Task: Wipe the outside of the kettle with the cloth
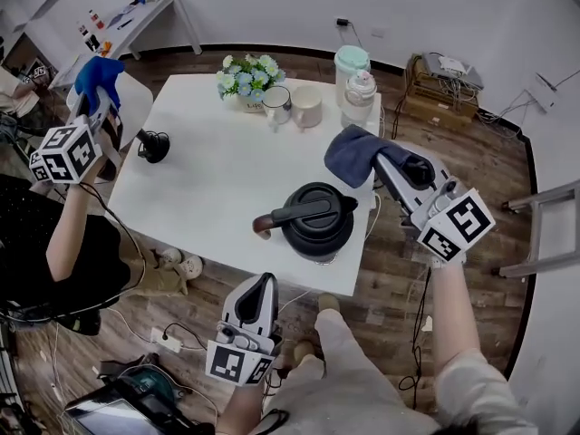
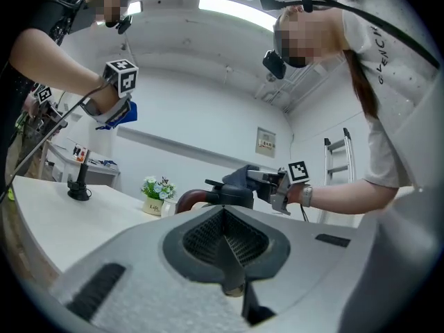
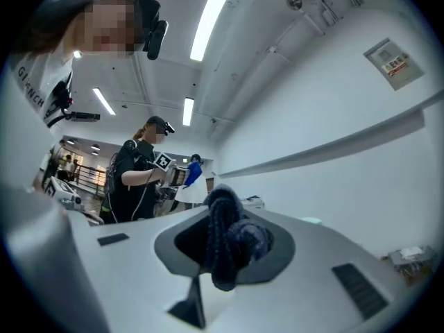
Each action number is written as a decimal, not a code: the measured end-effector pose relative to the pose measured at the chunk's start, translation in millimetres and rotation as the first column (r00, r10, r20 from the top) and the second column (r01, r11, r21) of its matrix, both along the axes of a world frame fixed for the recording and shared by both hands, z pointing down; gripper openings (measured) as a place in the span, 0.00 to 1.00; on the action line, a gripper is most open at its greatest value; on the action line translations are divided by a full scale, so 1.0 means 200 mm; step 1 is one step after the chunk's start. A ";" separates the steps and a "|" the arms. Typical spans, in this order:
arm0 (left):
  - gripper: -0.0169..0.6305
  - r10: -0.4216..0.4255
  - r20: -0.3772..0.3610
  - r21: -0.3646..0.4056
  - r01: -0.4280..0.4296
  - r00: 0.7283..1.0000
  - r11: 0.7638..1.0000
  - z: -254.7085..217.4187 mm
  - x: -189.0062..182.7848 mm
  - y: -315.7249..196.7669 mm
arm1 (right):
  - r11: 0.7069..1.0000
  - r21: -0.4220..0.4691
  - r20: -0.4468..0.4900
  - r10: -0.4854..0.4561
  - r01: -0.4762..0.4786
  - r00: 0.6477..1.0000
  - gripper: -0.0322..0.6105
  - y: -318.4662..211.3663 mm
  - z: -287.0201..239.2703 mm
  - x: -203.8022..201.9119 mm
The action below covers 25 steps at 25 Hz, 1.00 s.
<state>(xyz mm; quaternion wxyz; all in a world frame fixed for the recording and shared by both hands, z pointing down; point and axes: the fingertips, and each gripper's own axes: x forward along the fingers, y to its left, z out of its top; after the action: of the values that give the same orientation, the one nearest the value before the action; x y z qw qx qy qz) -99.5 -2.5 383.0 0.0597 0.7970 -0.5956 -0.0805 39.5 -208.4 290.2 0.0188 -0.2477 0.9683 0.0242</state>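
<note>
A black kettle (image 1: 317, 222) with a brown-tipped handle (image 1: 264, 227) stands near the front edge of the white table (image 1: 217, 179). My right gripper (image 1: 388, 163) hovers just right of and above the kettle, shut on a dark blue cloth (image 1: 352, 152) that hangs from its jaws. In the right gripper view the cloth (image 3: 232, 245) is bunched between the jaws. My left gripper (image 1: 265, 284) is low in front of the table, shut with nothing in it. It points at the kettle (image 2: 225, 196) in the left gripper view.
At the table's far side stand a flower pot (image 1: 249, 78), two cups (image 1: 292, 105) and two lidded jars (image 1: 355, 80). A small black stand (image 1: 154, 145) sits at the left. Another person at the left holds a gripper (image 1: 63, 152) with a blue cloth (image 1: 98, 72). A power strip (image 1: 168, 340) lies on the floor.
</note>
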 end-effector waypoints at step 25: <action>0.04 0.004 -0.005 0.021 -0.004 1.000 1.000 0.02 0.06 -0.08 | 0.734 -0.292 -0.104 -0.661 0.613 0.743 0.15 0.21 0.24 -0.22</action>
<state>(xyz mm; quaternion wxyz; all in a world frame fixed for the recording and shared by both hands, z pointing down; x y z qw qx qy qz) -87.3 -19.3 387.2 0.0529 0.7987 -0.5928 -0.0888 -3.9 -165.7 337.9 -0.1017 0.1039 0.9865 -0.0758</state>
